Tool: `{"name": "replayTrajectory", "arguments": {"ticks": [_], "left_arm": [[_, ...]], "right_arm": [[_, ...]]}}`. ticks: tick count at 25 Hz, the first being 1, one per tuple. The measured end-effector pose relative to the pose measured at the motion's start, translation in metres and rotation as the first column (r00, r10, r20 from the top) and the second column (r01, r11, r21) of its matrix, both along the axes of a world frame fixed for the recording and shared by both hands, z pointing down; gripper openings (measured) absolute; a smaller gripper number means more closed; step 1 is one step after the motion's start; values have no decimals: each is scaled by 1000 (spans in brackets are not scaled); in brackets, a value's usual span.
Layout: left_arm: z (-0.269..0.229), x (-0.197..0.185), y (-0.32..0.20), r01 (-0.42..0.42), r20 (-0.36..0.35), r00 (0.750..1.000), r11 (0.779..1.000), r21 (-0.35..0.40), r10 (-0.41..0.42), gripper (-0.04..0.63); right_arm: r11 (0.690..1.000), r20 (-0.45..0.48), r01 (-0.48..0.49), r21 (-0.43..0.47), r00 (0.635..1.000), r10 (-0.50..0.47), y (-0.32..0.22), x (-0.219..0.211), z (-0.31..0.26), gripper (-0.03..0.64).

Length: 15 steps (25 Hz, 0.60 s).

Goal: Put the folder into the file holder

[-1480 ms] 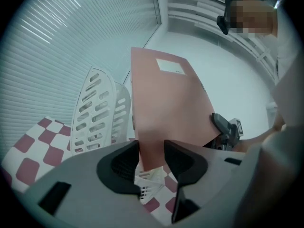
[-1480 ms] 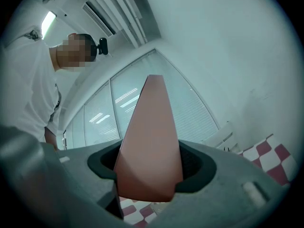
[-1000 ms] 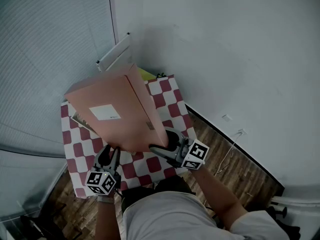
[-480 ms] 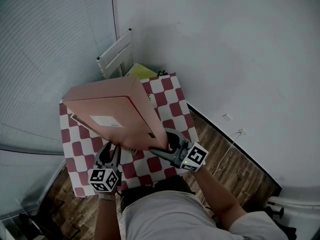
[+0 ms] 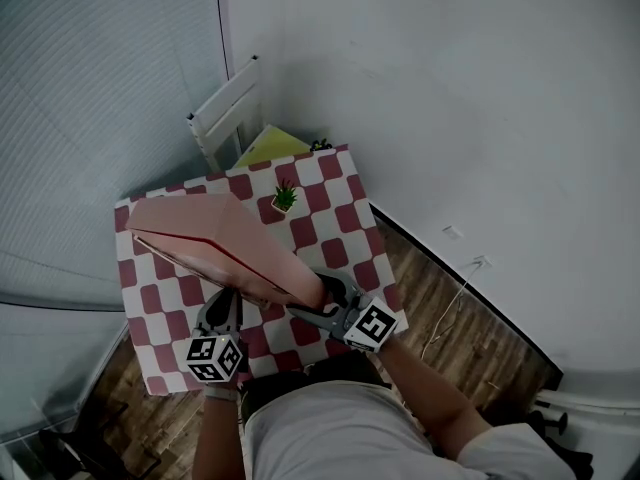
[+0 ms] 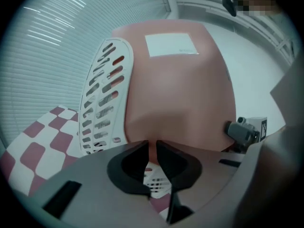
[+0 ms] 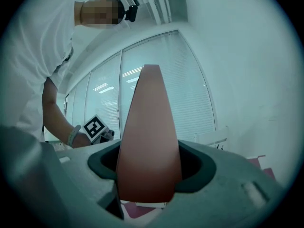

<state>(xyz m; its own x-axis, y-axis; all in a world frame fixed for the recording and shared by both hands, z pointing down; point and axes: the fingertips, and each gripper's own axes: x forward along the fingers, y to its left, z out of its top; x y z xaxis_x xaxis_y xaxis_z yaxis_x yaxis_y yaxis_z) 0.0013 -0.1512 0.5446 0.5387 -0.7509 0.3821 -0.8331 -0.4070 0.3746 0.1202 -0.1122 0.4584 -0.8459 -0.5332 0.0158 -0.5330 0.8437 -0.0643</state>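
Left gripper (image 5: 226, 303), seen from the head view, meets the lower edge of the pink folder (image 5: 215, 243), though the contact itself is too small to read there. The right gripper (image 5: 322, 298) clamps the folder's near corner. The folder hangs tilted over the red-and-white checked tablecloth (image 5: 330, 223) and covers whatever lies beneath it. A tiny potted plant (image 5: 285, 196) stands beyond it, and a white slatted chair (image 5: 225, 116) with something yellow (image 5: 270, 146) on its seat stands at the table's far edge. In the left gripper view the dark, rounded jaws are drawn almost together, with a thin pink sliver of the folder pinched between them. The folder's smooth matte face, with a white label, rises above and fills the frame. The white file holder (image 6: 102, 99), curved plastic pierced with slanted slots, stands just beside the folder at the left, its base cut off by the gripper body. In the right gripper view the jaws stand wide, pressed on either side of the folder's thick, tapering spine, which hides the table ahead.
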Motion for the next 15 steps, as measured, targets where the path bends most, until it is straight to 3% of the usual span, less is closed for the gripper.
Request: {"name": "replayTrajectory", "arguments": {"ticks": [2, 8, 13, 15], "left_arm": [[3, -2, -1, 12, -4, 1000, 1000, -9, -12, 49], [5, -8, -2, 45, -54, 997, 999, -22, -46, 51], [5, -9, 5, 46, -57, 997, 999, -25, -47, 51], [6, -11, 11, 54, -59, 997, 998, -33, -56, 51]], "right_arm": [[996, -35, 23, 83, 999, -20, 3, -6, -1, 295], [999, -194, 38, 36, 980, -30, 6, -13, 27, 296], [1000, -226, 26, 19, 974, -21, 6, -23, 35, 296], [1000, -195, -1, -8, 981, -1, 4, -27, 37, 296]]}}
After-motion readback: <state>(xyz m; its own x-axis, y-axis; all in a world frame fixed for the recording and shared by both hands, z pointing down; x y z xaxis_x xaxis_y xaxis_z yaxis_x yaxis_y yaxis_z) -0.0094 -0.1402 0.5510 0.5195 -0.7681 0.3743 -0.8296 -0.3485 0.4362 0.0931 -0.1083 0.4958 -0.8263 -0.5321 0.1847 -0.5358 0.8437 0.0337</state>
